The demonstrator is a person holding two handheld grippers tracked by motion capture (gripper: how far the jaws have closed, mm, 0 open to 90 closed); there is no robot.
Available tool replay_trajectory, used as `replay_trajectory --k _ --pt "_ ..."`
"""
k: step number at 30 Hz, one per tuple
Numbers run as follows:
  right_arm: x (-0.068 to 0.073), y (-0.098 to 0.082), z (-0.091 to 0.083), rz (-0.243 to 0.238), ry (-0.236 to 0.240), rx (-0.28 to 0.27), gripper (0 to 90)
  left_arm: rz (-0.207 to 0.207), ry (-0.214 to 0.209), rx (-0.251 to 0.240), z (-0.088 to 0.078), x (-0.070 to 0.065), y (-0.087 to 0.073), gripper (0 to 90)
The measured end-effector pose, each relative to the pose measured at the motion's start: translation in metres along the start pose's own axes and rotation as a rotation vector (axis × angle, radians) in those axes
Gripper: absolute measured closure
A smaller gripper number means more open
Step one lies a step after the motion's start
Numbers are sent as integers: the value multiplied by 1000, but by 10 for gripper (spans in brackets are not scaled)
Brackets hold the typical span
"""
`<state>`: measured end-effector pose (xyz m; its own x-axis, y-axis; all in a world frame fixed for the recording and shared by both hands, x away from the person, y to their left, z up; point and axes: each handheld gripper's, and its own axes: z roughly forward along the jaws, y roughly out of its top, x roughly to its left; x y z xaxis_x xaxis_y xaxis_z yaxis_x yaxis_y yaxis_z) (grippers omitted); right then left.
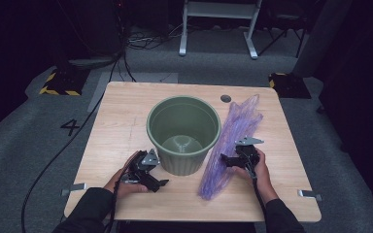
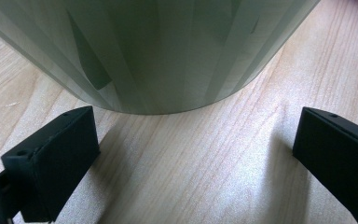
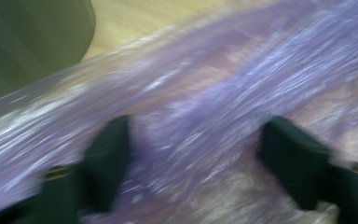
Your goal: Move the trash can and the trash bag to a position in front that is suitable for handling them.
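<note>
A green plastic bin [image 1: 183, 133] stands upright and empty in the middle of the wooden table [image 1: 121, 116]. A crumpled purple plastic bag [image 1: 233, 136] lies stretched along its right side. My left gripper [image 1: 158, 170] rests low at the bin's front left. In the left gripper view it [image 2: 196, 154] is open, its jaws wide apart just short of the bin's rounded base [image 2: 158, 51]. My right gripper [image 1: 225, 160] reaches into the bag from the right. In the blurred right gripper view it [image 3: 193, 154] is open, with the bag's folds [image 3: 214, 88] running between and under the jaws and the bin's wall [image 3: 28, 42] at the upper left.
A round cable hole [image 1: 226, 98] sits in the table's far edge. Metal brackets [image 1: 310, 194] stick out at the near corners. Grey carpet, cables and a white frame [image 1: 218, 24] lie beyond the table. Bare wood shows left of the bin.
</note>
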<state>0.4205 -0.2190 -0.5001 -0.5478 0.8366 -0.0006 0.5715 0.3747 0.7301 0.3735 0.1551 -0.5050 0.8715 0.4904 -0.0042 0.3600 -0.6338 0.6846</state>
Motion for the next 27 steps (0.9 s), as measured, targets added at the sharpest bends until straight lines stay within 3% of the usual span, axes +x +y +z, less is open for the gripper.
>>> replay_trajectory --k 5,6,7,8,9,16,27 --pt "-6 1 1 10 9 -36 659 -1 0 0 0 0 0 0" --pt "-6 1 1 10 9 -36 659 -1 0 0 0 0 0 1" --pt "-9 1 2 20 22 -49 767 -1 0 0 0 0 0 1" --pt "-9 1 2 20 22 -49 767 -1 0 0 0 0 0 1" --pt "-11 1 3 29 35 -56 833 -2 3 0 0 0 0 0" --pt "-12 2 1 29 30 -91 877 -35 29 0 -4 -4 -4 2" --pt "-15 5 -10 46 31 -168 889 -19 11 1 -7 -2 -8 2"
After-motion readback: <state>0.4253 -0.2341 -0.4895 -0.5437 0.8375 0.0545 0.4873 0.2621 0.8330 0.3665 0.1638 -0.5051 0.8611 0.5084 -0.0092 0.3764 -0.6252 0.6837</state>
